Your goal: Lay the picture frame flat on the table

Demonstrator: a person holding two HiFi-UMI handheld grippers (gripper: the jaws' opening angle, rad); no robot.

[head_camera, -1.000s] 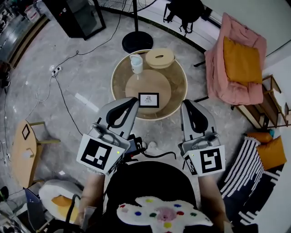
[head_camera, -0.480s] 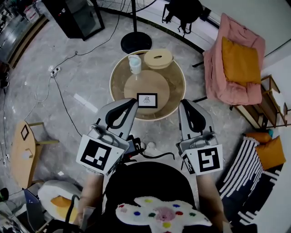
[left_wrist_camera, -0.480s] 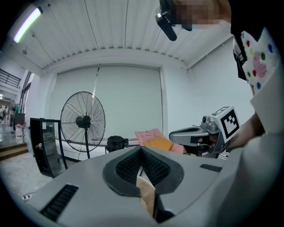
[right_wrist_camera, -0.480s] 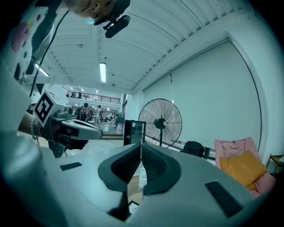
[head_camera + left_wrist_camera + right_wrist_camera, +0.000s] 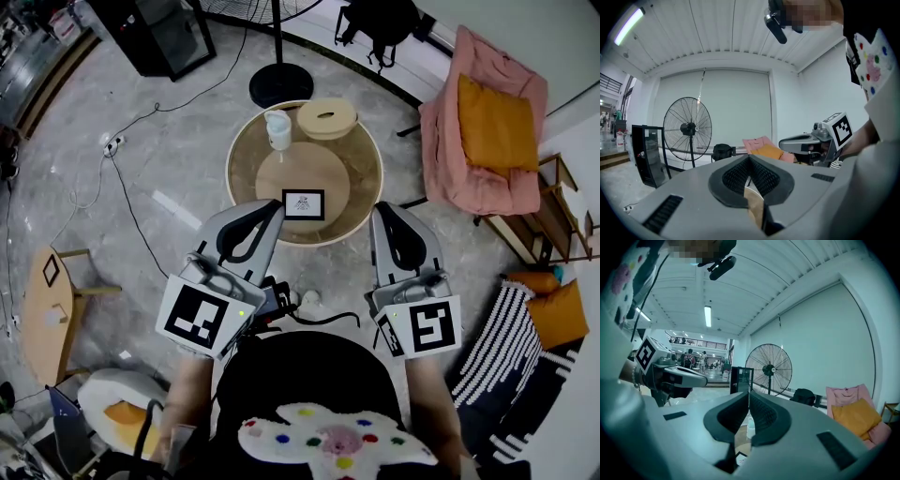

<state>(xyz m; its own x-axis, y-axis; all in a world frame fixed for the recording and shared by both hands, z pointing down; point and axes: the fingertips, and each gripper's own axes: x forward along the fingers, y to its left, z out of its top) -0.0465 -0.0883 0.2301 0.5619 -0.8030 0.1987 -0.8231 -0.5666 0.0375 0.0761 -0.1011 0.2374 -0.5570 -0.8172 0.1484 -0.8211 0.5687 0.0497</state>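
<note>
Round wooden table [image 5: 246,192] on a grey marbled floor [image 5: 169,159]; the picture frame [image 5: 303,203] stands upright at its 6 o'clock edge, a white bottle [image 5: 278,130] at 11, a round wooden box [image 5: 327,119] at 12. Left gripper [image 5: 277,208] and right gripper [image 5: 379,212] hover at 7 and 4 o'clock, jaws closed on nothing. Fan stand [image 5: 280,86] beyond at 12 o'clock, pink armchair [image 5: 445,155] at 3

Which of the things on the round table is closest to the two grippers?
The black-edged picture frame, at the near edge of the table; the white bottle and tan round box sit on its far side.
</note>
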